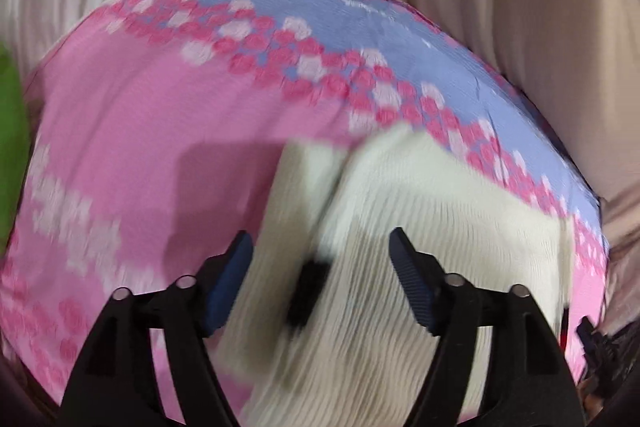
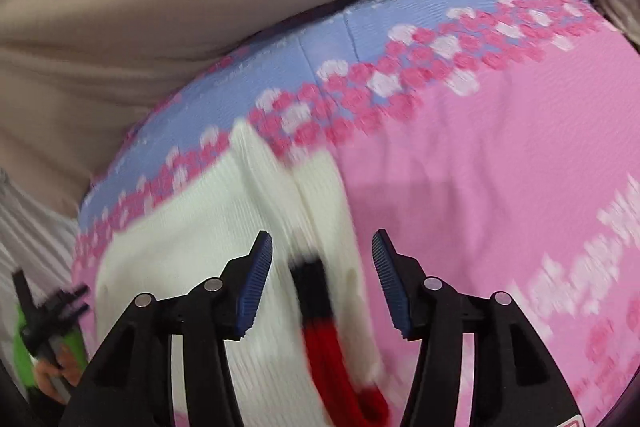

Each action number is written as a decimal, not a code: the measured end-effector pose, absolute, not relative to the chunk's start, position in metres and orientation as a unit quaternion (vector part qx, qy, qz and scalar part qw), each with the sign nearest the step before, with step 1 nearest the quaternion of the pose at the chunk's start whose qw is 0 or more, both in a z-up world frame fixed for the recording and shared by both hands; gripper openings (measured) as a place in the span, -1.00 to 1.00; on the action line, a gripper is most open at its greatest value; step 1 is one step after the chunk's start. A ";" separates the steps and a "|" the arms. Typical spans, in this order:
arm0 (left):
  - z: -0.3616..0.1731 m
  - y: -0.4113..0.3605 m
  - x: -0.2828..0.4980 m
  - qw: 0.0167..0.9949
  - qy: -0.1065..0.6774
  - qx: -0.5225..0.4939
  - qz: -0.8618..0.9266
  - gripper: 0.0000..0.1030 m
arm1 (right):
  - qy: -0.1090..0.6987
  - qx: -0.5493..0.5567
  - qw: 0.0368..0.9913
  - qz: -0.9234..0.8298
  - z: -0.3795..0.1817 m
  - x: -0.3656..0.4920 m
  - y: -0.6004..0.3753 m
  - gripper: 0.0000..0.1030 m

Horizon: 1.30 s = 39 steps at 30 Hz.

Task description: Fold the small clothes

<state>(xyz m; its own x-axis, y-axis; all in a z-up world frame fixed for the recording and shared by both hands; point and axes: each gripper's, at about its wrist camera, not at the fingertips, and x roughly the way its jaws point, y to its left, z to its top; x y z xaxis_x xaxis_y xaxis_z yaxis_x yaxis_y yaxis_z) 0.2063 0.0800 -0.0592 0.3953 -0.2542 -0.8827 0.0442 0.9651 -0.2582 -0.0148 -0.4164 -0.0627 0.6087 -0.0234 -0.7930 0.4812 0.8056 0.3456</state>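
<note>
A white ribbed knit garment (image 1: 420, 227) lies on a pink and blue patterned cloth (image 1: 140, 131). A black mark (image 1: 308, 295) shows on it in the left wrist view. My left gripper (image 1: 320, 237) hangs open just above the garment, pads clear of the knit. In the right wrist view the same white garment (image 2: 192, 227) shows a black and red stripe (image 2: 320, 315) running down between the fingers. My right gripper (image 2: 321, 235) is open over that stripe and holds nothing. Both views are blurred.
Beige sheet (image 2: 160, 7) surrounds the patterned cloth (image 2: 500, 147). A green shape (image 1: 10, 147) sits at the left edge. The right gripper (image 1: 596, 339) shows at the lower right; the left gripper (image 2: 44, 311), with a green grip and a hand, at the lower left beside grey ribbed fabric (image 2: 32, 227).
</note>
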 end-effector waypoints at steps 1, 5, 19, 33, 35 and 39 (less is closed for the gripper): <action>-0.061 0.085 0.194 0.827 0.546 -0.098 -0.089 0.43 | 0.427 0.263 0.853 -0.144 -0.068 -0.036 -0.410 0.07; -0.077 0.105 0.149 0.811 0.567 -0.119 -0.084 0.49 | 0.459 0.247 0.843 -0.136 -0.090 -0.090 -0.389 0.08; -0.085 0.098 0.139 0.783 0.593 -0.143 -0.126 -0.76 | 0.465 0.317 0.818 -0.120 -0.117 -0.071 -0.370 -0.60; -0.064 0.132 0.086 0.739 0.650 -0.065 -0.165 -0.79 | 0.456 0.292 0.829 -0.137 -0.060 -0.163 -0.381 -0.79; -0.075 0.132 0.070 0.730 0.662 -0.043 -0.165 -0.79 | 0.479 0.292 0.815 -0.143 -0.076 -0.186 -0.378 -0.79; -0.094 0.135 0.042 0.721 0.674 -0.007 -0.160 -0.79 | 0.516 0.305 0.785 -0.155 -0.108 -0.223 -0.373 -0.79</action>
